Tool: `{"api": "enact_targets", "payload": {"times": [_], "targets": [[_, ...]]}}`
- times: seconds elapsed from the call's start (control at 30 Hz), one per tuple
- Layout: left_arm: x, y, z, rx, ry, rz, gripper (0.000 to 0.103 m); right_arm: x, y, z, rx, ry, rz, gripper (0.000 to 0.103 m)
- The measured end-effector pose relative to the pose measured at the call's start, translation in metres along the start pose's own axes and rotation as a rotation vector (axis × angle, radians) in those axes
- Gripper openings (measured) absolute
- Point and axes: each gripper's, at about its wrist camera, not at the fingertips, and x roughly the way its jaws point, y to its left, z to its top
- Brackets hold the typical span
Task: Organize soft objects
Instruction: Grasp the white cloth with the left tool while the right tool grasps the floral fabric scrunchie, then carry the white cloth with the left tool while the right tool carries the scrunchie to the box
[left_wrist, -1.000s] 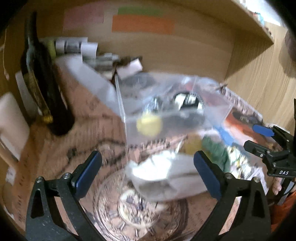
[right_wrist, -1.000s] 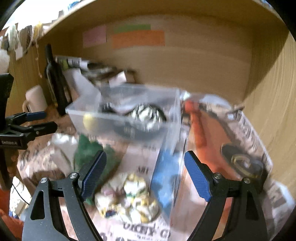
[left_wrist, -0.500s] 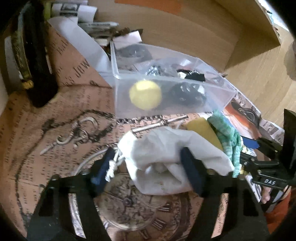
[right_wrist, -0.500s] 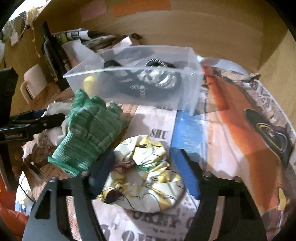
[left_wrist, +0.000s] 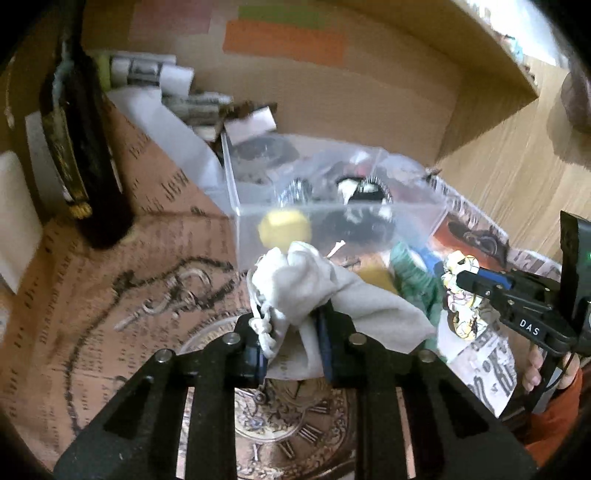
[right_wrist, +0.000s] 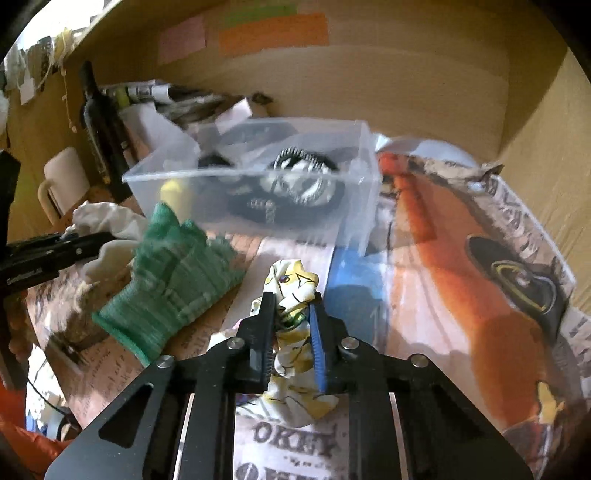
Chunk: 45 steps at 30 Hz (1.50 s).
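Both clamped: left tool (left_wrist: 291, 345) grips white pouch (left_wrist: 295, 284); right tool (right_wrist: 293, 341) grips patterned cloth (right_wrist: 295, 288).

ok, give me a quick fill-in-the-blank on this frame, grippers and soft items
The left gripper is shut on the ____ drawstring pouch.
The right gripper is shut on the ____-and-white patterned cloth.
The green ____ lies on the paper, ungripped.
The yellow ball sits inside the clear ____.

Missing: white; yellow; glove; bin

Blurred contents of clear bin (left_wrist: 332, 199)
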Motion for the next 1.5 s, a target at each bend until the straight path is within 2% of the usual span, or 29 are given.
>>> {"api": "enact_targets", "payload": {"times": [0.17, 0.4, 0.6, 0.8, 1.03, 1.5], "targets": [[-0.023, 0.004, 0.023, -0.003, -0.082, 0.009, 0.022, -0.014, -0.001, 0.015, -0.005, -0.075, -0.015, 0.016], [-0.033, 0.008, 0.057, 0.017, -0.177, 0.046, 0.022, -0.031, 0.000, 0.048, 0.003, -0.211, -0.010, 0.016], [-0.030, 0.010, 0.084, 0.024, -0.221, 0.060, 0.022, -0.035, 0.006, 0.081, -0.013, -0.309, -0.014, 0.016], [-0.017, 0.010, 0.108, 0.032, -0.239, 0.068, 0.022, -0.033, 0.008, 0.108, -0.027, -0.356, -0.024, 0.016], [0.013, 0.008, 0.123, 0.037, -0.197, 0.077, 0.022, -0.008, 0.006, 0.126, -0.034, -0.318, -0.029, 0.016], [0.106, 0.011, 0.124, 0.026, 0.012, 0.072, 0.022, 0.071, 0.002, 0.119, -0.044, -0.113, -0.018, 0.016]]}}
